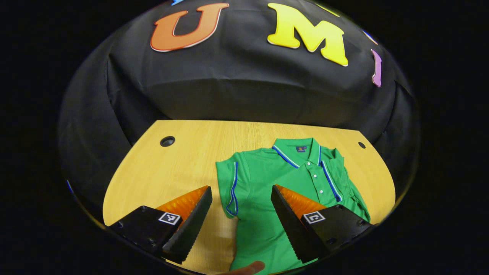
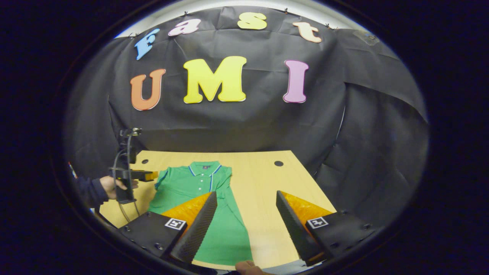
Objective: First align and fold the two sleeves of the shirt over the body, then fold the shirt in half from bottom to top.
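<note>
Shirt: I've got a green short-sleeved polo shirt with blue-and-white trim (image 1: 275, 179) lying flat on the light wooden table (image 1: 175, 172), collar toward the black cloth wall, buttons up.

Right sleeve side: in the left gripper view that side looks already tucked in over the body, with some rumpled folds along that edge.

Left sleeve: the trimmed sleeve (image 1: 231, 187) is spread out to the side, flat on the wood.

Left gripper (image 1: 241, 208): my jaws are wide apart, nothing between them. They hang over the shirt's left edge, one finger over bare table and the other over the green body.

Right gripper (image 2: 246, 214): also spread wide and holding nothing. One finger sits over the lower part of the shirt (image 2: 198, 191), the other over bare wood to its side.

Other view of the left one: from the right gripper view I can see it held in a hand (image 2: 114, 186) with a dark sleeve, up off the table just beside the shirt's shoulder.

Table extras: two small round holes (image 1: 167, 141) near the far corners.
</note>
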The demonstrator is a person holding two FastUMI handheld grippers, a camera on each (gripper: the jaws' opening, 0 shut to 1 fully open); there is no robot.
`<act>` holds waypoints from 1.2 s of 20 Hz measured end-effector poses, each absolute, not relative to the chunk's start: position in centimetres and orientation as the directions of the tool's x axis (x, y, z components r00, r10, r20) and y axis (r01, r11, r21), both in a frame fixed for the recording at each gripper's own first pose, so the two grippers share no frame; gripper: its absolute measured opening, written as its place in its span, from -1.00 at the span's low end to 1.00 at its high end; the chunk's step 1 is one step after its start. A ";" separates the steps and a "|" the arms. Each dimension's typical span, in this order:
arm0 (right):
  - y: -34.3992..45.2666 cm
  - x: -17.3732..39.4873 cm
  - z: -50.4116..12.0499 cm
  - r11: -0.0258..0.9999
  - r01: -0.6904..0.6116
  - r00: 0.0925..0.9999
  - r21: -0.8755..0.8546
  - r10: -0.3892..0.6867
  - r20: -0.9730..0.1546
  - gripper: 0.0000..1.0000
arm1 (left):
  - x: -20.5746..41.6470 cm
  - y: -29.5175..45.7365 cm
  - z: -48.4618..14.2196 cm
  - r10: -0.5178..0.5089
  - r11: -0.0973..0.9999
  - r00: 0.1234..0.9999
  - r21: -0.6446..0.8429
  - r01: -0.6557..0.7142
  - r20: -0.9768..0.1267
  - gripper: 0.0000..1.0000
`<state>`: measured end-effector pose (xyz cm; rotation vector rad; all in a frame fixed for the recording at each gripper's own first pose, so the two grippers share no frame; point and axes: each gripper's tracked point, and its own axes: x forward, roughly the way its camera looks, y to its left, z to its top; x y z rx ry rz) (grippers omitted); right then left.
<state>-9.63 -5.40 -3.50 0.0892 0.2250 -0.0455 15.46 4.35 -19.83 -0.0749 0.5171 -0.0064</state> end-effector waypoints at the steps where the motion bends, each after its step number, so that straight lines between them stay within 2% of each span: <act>1: -5.1 -10.4 -3.1 0.995 0.062 0.975 0.077 -0.044 -0.220 0.90 | 16.4 4.7 -20.8 -0.011 0.998 0.856 -0.063 -0.025 -0.517 1.00; 4: -3.8 -11.6 -2.6 0.995 0.062 0.976 0.074 -0.045 -0.214 0.97 | 18.1 5.1 -24.2 0.011 0.998 0.800 -0.048 -0.050 -0.600 0.99; 7: -2.8 -11.4 -3.9 0.997 0.044 0.966 0.056 -0.028 -0.257 0.98 | 19.0 5.7 -25.3 0.028 0.998 0.786 -0.025 -0.055 -0.618 0.99; 9: -2.0 -11.2 -5.3 0.998 0.030 0.955 0.057 -0.012 -0.297 0.97 | 19.0 5.9 -25.9 0.039 0.998 0.771 -0.013 -0.061 -0.636 0.89; 10: -1.3 -11.2 -5.9 0.998 0.020 0.951 0.061 0.000 -0.309 0.90 | 19.0 6.2 -26.0 0.050 0.998 0.765 -0.003 -0.068 -0.642 0.67; 11: -0.9 -11.2 -6.1 0.998 0.014 0.949 0.057 0.005 -0.316 0.97 | 19.2 6.4 -26.0 0.061 0.997 0.767 0.007 -0.074 -0.639 0.57; 12: -0.7 -10.8 -6.1 0.999 0.007 0.949 0.047 0.008 -0.316 0.98 | 19.4 6.4 -26.1 0.064 0.997 0.765 0.006 -0.079 -0.641 0.34; 14: -0.1 -10.6 -6.1 1.000 -0.011 0.950 0.021 0.017 -0.313 0.98 | 19.7 6.0 -25.9 0.056 0.997 0.763 -0.009 -0.080 -0.644 0.18; 16: 0.3 -10.0 -6.3 1.000 -0.024 0.949 0.005 0.024 -0.315 0.97 | 20.0 6.5 -26.1 0.067 0.996 0.759 0.001 -0.087 -0.647 0.12; 17: 0.4 -10.0 -6.4 1.000 -0.026 0.947 0.000 0.025 -0.320 0.92 | 20.1 6.8 -26.1 0.077 0.995 0.755 0.004 -0.098 -0.651 0.22; 18: 0.4 -9.9 -6.5 1.000 -0.029 0.947 -0.001 0.028 -0.321 0.97 | 20.2 6.7 -26.2 0.071 0.995 0.751 -0.004 -0.098 -0.656 -0.04; 19: 0.4 -9.9 -6.5 1.000 -0.031 0.946 -0.001 0.029 -0.324 0.97 | 20.3 6.3 -26.3 0.049 0.996 0.752 -0.023 -0.085 -0.658 0.01; 20: 0.4 -9.7 -6.7 1.000 -0.031 0.944 -0.004 0.028 -0.328 0.92 | 20.4 5.9 -26.5 0.028 0.997 0.745 -0.040 -0.073 -0.666 -0.12; 21: 0.2 -9.6 -6.7 1.000 -0.030 0.944 -0.005 0.027 -0.329 0.97 | 20.4 5.6 -26.7 0.006 0.997 0.737 -0.053 -0.057 -0.676 -0.35; 22: 0.2 -9.4 -6.7 0.999 -0.032 0.943 -0.003 0.029 -0.330 0.92 | 20.4 5.4 -27.1 0.003 0.998 0.728 -0.047 -0.048 -0.685 -0.51; 24: -0.2 -9.3 -6.9 1.000 -0.030 0.942 0.000 0.029 -0.333 0.94 | 20.7 5.6 -27.0 0.009 0.999 0.727 -0.026 -0.037 -0.687 -0.60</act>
